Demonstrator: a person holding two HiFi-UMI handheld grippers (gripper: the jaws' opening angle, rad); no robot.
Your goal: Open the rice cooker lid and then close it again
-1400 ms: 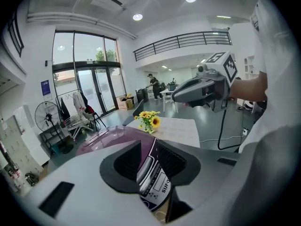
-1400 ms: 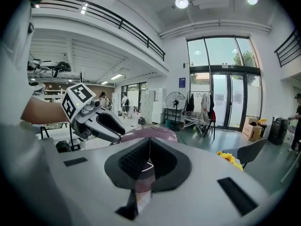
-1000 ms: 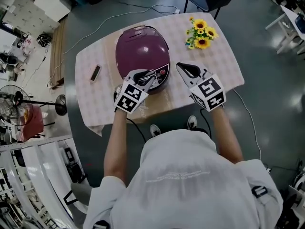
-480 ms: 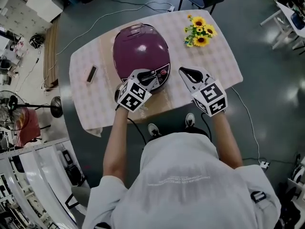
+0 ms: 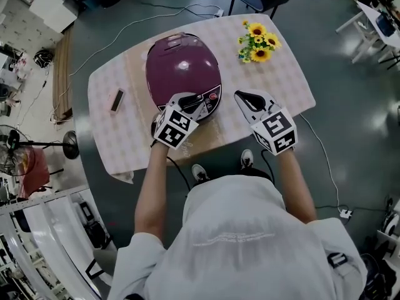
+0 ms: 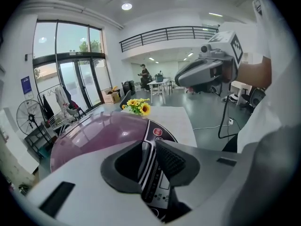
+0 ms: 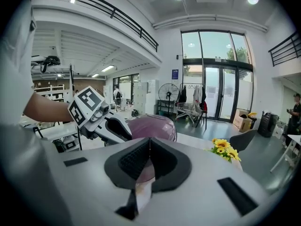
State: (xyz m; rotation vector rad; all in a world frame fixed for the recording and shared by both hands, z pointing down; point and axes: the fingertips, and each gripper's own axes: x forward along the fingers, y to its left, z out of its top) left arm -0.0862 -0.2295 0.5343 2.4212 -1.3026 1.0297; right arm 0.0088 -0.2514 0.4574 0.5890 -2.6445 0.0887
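Not much has shifted since a sec ago: both hands sit where they were, but the L gripper has just been narrowing its jaws. They're partway in w/ a slim gap left. Only the cooker's control panel shows through that gap, and nothing's pinched, so it's released. The R gripper hovers over the table just right of the cooker, clenched on nothing, pads meeting.

The rice cooker stands mid-table, purple domed lid still down. The L gripper's tips are over its front edge by the panel. Sunflowers sit at the far R corner and a small dark bar-shaped thing lies to the cooker's L, both well apart from the work.

Handling, as I'd guess it: the lid's hard, glossy plastic, so it's stiff but slick, and there's no point squeezing the dome because the pads would skate off. It prob hinges at the back and pops on a spring once the front latch is pressed. So the place to work is that front lip/button above the panel, pushing rather than gripping. The body looks heavy enough to stay put, tho a hard shove might slide it on the cloth. For closing, press down near the front of the lid till it catches.
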